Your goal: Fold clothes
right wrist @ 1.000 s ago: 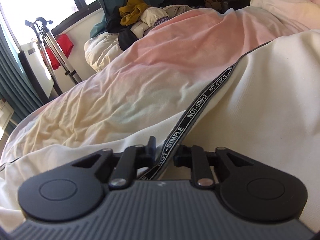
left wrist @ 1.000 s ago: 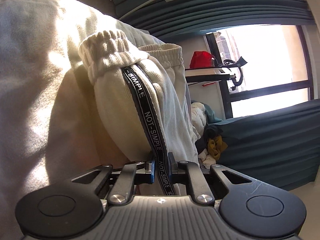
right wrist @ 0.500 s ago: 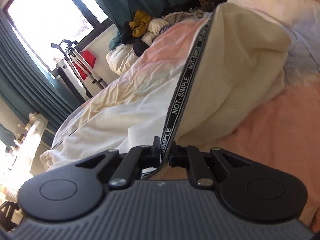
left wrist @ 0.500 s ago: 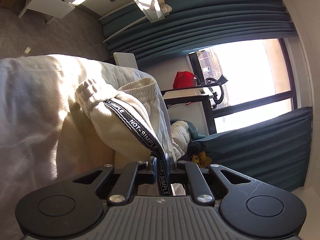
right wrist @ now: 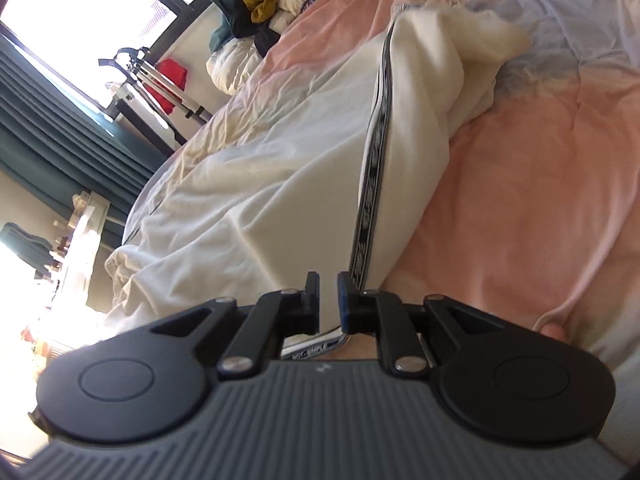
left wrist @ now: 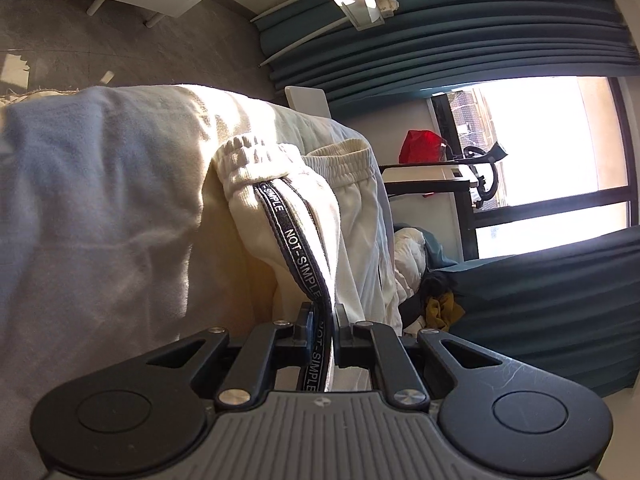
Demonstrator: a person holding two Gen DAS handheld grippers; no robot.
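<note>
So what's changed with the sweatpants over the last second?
The right tongs have swung their end of the cream sweatpants up off the pink duvet and across, so the leg now drapes over itself. The left tongs stay clamped on the NOT-SIMPLE stripe near the cuff.

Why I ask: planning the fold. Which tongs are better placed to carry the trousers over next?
Probably the right tongs: they grip the trousers raised above the pink duvet, free to swing. The left tongs pinch the stripe below the elastic band.
</note>
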